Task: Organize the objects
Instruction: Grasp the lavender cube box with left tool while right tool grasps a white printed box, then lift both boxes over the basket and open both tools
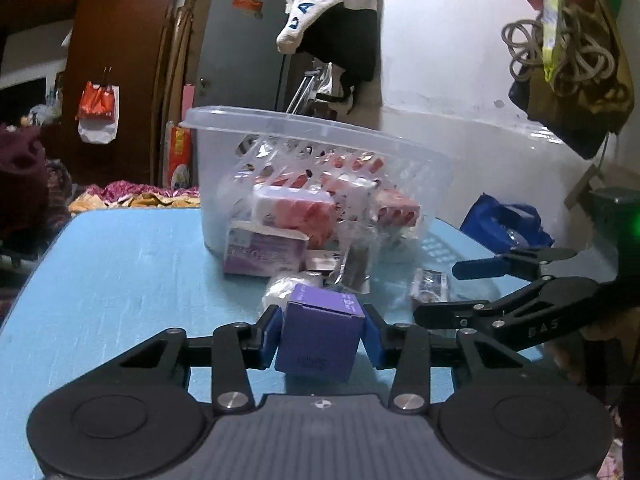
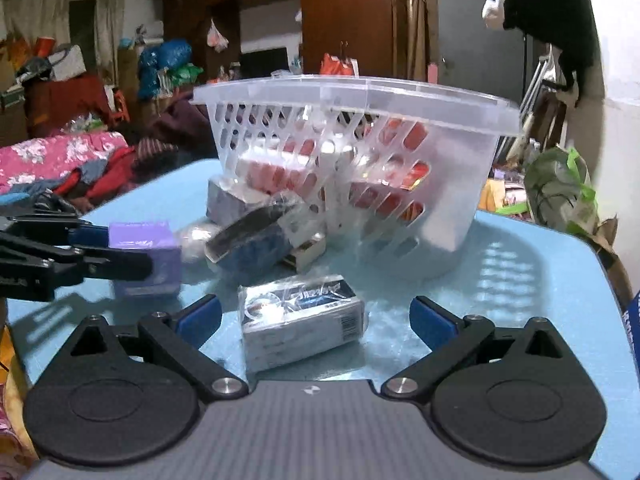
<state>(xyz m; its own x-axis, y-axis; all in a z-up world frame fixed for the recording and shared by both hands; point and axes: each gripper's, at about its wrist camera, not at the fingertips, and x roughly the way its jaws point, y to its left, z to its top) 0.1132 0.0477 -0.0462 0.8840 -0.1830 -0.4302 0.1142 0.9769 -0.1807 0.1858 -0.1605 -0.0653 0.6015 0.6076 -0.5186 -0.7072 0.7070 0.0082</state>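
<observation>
A small purple box (image 1: 316, 344) sits between the blue pads of my left gripper (image 1: 323, 332), which is shut on its two sides just above the blue table (image 1: 120, 280). The right wrist view shows the same purple box (image 2: 148, 236) held by the left gripper (image 2: 120, 252) at the left. My right gripper (image 2: 316, 314) is open, its fingers straddling a silver-and-blue wrapped packet (image 2: 300, 320) that lies on the table without touching it. A clear plastic basket (image 2: 360, 88) holding red and white packs stands behind.
Loose items lie in front of the basket (image 1: 280, 120): a purple-and-white carton (image 1: 260, 256), a dark packet in clear wrap (image 2: 248, 240) and a white bundle (image 1: 280, 292). Bags hang on the white wall (image 1: 440, 80). A bed with clothes (image 2: 60, 160) lies beyond the table.
</observation>
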